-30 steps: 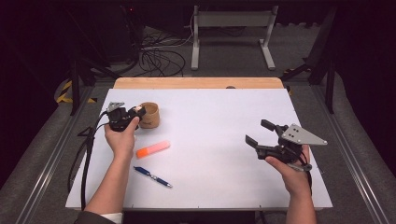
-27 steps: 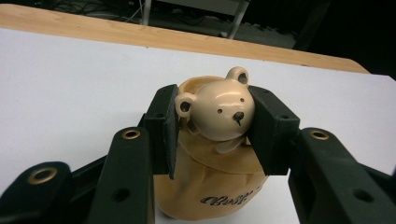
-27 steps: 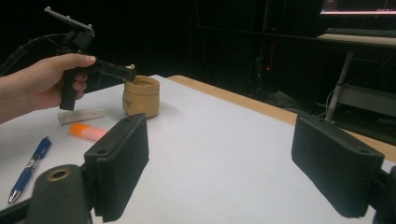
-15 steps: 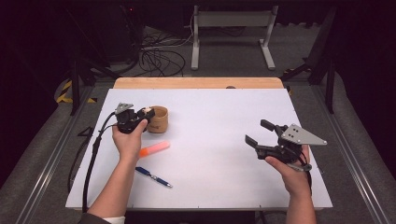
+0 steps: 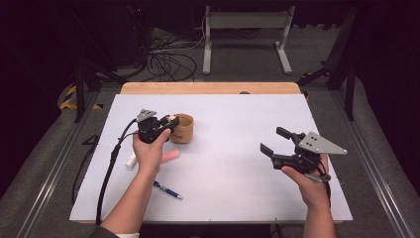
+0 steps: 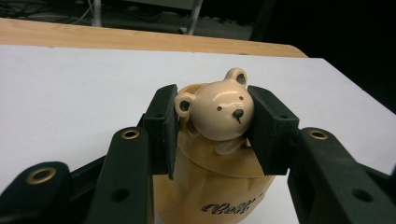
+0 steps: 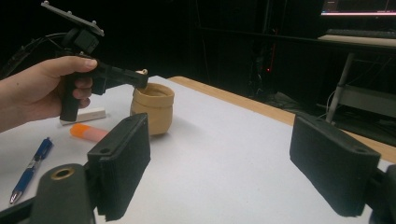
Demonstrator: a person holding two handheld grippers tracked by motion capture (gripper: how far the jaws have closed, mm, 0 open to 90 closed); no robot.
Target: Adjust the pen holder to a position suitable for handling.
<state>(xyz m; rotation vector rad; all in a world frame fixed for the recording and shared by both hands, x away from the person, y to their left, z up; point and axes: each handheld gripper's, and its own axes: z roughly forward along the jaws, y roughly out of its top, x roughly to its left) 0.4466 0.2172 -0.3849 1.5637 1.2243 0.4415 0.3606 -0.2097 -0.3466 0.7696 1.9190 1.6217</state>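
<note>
Where cables [image 5: 166, 57] sprawl (dark floor), the white table [image 5: 233, 163] stands.

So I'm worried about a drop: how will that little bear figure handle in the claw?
The bear figure looks glossy and rounded, so probably slippery between the left claw's flat pads. It seems hard, maybe ceramic, so likely chips if dropped; it may roll.

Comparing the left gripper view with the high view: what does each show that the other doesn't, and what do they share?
Left gripper view alone: the bear figure's face, pinched between the left gripper pads, and lettering on the brown pot. High view alone: the right gripper held open above the table, an orange marker, a blue pen, a white stick. Both: pot, bear, table.
</note>
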